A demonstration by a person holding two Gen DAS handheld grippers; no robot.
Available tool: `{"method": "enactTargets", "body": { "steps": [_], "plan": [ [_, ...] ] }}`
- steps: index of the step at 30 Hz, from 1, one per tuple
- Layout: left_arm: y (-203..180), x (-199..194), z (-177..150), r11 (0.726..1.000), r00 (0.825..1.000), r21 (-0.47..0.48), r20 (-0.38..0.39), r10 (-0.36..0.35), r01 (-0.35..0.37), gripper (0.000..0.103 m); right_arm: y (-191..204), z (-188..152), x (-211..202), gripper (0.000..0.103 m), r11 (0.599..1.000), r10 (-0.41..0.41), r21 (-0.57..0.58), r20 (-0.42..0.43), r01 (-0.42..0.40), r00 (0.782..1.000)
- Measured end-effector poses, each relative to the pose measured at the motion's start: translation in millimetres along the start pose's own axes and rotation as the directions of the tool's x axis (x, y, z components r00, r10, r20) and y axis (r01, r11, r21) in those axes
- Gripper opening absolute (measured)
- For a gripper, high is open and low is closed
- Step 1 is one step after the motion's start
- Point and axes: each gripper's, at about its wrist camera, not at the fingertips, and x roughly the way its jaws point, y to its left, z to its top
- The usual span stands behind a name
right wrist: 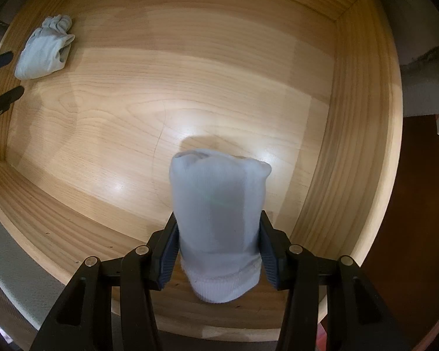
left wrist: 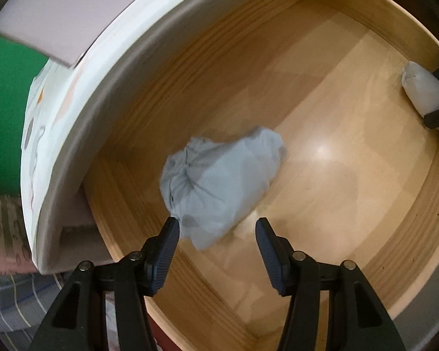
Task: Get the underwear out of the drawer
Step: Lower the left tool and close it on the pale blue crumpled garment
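Room around the furniture, dim and warm.
A green surface (left wrist: pixel 5 111) lies at nine o'clock, checked cloth (left wrist: pixel 17 301) at seven o'clock; dark brown floor (right wrist: pixel 418 204) at three o'clock.

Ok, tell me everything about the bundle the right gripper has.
The rolled white bundle looks like soft knit fabric with a ribbed band at its near end. It is clamped between the right gripper pads and hangs over the wooden drawer floor, casting a shadow there. Whether its tip touches the floor is unclear.
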Motion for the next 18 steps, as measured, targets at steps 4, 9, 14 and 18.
{"method": "enactTargets", "body": {
  "steps": [4, 9, 14, 18],
  "plan": [
    [-3.3, 5.0, 4.3, 1.0, 1.0, 0.021, 0.003, 0.002, -0.002, 0.055, 2.1, 2.4, 7.2, 0.046, 1.0, 0.0, 0.0, 0.002, 0.0, 1.0],
    [-7.9, 11.0, 9.8, 0.999, 1.0, 0.035, 0.003, 0.022, -0.022, 0.055, 3.6, 4.0, 10.1, 0.045, 1.0, -0.006, 0.003, 0.003, 0.006, 1.0],
    [-2.6, 13.9, 10.2, 1.0, 0.999, 0.02, 0.022, 0.023, -0.024, 0.055, 5.2, 5.7, 9.2, 0.045, 1.0, -0.012, 0.005, 0.002, 0.012, 1.0],
    [-2.6, 18.6, 14.4, 0.999, 0.999, 0.022, 0.02, 0.031, -0.031, 0.056, 5.9, 7.2, 9.5, 0.045, 1.0, -0.011, 0.007, 0.001, 0.011, 1.0]
  ]
}}
